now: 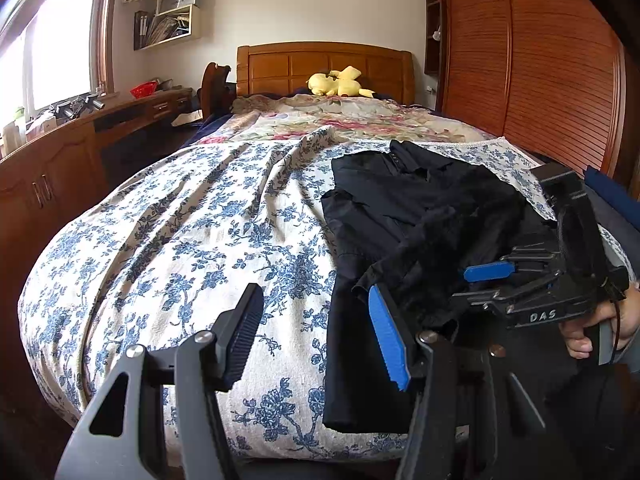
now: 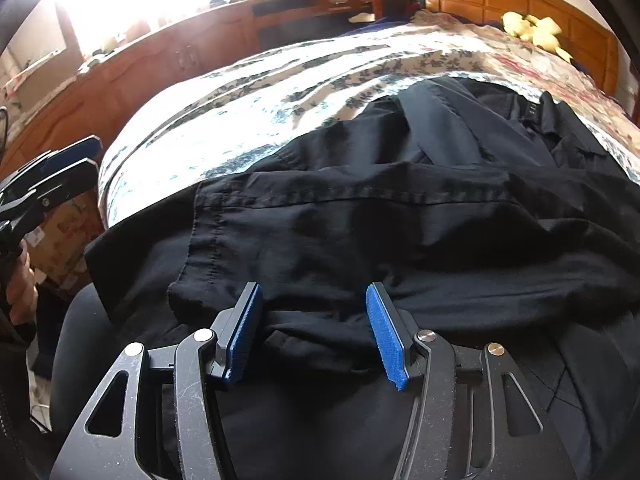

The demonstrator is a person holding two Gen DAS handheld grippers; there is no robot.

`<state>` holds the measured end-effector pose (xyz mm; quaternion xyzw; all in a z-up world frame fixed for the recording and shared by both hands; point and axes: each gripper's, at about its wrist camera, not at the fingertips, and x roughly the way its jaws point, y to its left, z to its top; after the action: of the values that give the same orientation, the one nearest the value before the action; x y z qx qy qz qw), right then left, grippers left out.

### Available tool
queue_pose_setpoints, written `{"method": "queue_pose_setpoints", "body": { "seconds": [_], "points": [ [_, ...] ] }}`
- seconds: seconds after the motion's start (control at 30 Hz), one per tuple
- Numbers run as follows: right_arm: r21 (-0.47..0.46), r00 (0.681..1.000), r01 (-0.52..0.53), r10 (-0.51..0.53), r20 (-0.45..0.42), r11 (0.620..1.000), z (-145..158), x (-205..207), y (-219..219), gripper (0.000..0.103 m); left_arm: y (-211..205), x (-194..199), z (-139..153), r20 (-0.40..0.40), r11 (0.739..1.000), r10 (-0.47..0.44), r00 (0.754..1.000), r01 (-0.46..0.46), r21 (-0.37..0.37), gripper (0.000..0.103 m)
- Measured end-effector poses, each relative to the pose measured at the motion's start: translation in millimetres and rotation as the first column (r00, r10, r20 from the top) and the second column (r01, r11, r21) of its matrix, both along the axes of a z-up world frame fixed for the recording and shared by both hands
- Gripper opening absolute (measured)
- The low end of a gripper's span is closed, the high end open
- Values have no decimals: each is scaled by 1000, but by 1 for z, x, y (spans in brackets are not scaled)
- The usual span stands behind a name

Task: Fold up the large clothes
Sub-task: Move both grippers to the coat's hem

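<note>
Left wrist | black shirt lengthwise, collar toward headboard | both grippers released

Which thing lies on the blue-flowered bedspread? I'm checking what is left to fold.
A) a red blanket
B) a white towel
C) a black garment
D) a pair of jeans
C: a crumpled black garment lies on the blue-flowered bedspread, near its right side in the left wrist view.

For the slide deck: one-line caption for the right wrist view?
Right gripper, jaws open, poised over a rumpled black garment on a floral-covered bed.
</note>
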<state>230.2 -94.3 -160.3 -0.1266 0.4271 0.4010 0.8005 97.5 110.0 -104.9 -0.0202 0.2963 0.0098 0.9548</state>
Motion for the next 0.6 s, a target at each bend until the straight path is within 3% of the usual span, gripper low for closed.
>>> {"method": "queue_pose_setpoints", "body": {
  "seconds": [0.2, 0.4, 0.6],
  "points": [
    [41, 998, 60, -60, 19, 997, 18, -7, -38, 56, -3, 6, -5, -15, 1000, -3, 1000, 3, -5, 54],
    [-5, 985, 150, -149, 87, 989, 28, -14, -101, 58, -7, 13, -12, -32, 1000, -9, 999, 9, -11, 54],
    [-31, 942, 316, -309, 126, 948, 32, -19, -184, 58, -9, 19, -21, -49, 1000, -9, 999, 9, -13, 54]
  ]
}}
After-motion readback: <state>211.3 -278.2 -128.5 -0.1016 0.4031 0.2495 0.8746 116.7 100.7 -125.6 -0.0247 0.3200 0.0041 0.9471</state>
